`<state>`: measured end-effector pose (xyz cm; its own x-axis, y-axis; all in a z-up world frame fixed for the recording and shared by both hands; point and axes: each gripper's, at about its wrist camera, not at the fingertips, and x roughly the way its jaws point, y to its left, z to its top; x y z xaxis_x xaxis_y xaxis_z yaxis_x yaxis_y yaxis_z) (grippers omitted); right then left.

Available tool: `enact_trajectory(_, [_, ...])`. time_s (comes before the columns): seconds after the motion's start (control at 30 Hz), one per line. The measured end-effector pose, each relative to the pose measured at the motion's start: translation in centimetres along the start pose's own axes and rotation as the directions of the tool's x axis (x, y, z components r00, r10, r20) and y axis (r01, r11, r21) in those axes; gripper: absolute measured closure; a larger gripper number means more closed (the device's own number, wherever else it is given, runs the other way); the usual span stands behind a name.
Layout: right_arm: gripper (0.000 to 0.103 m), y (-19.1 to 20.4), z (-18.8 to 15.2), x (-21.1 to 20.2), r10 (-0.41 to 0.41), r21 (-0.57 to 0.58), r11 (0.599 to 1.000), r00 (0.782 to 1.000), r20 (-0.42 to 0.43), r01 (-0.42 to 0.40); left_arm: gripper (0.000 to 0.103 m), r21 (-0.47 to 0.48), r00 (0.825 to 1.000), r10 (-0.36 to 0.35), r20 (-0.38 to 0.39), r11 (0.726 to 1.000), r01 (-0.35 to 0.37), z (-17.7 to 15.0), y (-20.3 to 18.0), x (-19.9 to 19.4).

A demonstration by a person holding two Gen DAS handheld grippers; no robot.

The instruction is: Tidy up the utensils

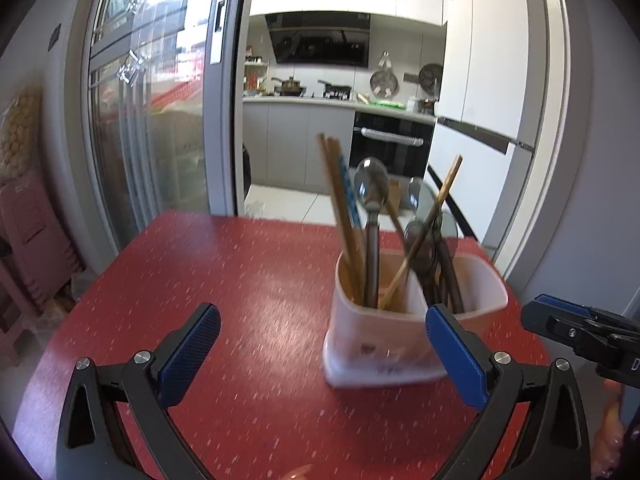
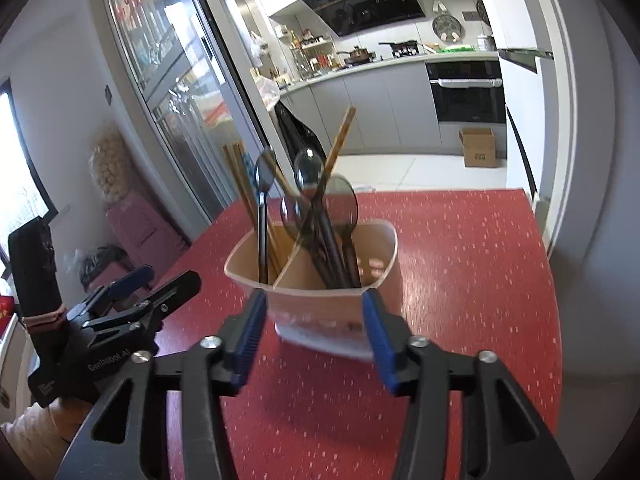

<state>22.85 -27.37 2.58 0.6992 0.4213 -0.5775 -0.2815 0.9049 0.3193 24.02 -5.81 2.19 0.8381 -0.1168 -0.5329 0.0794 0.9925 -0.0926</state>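
Left wrist view: utensil holder [image 1: 384, 340], a pale divided cup, stands upright on the red table [image 1: 200, 280], ahead and to the right of the left gripper [image 1: 322, 334]. Left gripper jaws spread as wide as they go, nothing between the pads; the right-hand blue pad overlaps the holder's near corner in the picture, contact can't be told. Chopsticks [image 1: 340, 208] and spoons [image 1: 372, 200] stand in the holder, long axes near vertical, leaning outward at the top. One loose chopstick leans diagonally across the divider. Right gripper [image 1: 576, 322] pokes in at the right edge, just beside the holder.

Right wrist view: holder [image 2: 320, 304] sits straight ahead of the right gripper [image 2: 314, 334], its near wall framed between the two blue pads. Jaws partly spread; pads flank the holder's sides but no clear press on it, looks like empty hands. Left compartment has the chopsticks [image 2: 240, 184] plus one spoon, right compartment the dark-handled spoons [image 2: 332, 240]. Left gripper [image 2: 132, 292] lies off to the left, well clear of the holder.

Judgement: right gripper is the nearer, better lined up. Table looks bare of loose utensils, so sorting seems nearly done; the stray chopstick and spoon may want swapping.
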Motion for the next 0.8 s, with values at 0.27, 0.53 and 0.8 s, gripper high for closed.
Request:
enact_trajectory(0.27, [0.022, 0.7, -2.3, -0.9, -0.031, 0.058, 0.998, 0.997, -0.07, 0.035, 0.0, 0.023, 0.997, 0.018, -0.075, 1.0, -0.017, -2.1, 0.3, -1.8])
enact_trajectory(0.53, [0.019, 2.5, -4.4, -2.5, -0.107, 0.057, 0.992, 0.989, -0.104, 0.113, 0.0, 0.045, 0.993, 0.024, -0.119, 0.999, -0.018, -4.5, 1.1, -4.3])
enact_trajectory(0.8, [0.011, 3.8, -6.6, -3.3, -0.139, 0.051, 0.988, 0.98, -0.141, 0.147, 0.0, 0.058, 0.99, 0.023, -0.137, 0.998, -0.015, -6.5, 1.7, -6.7])
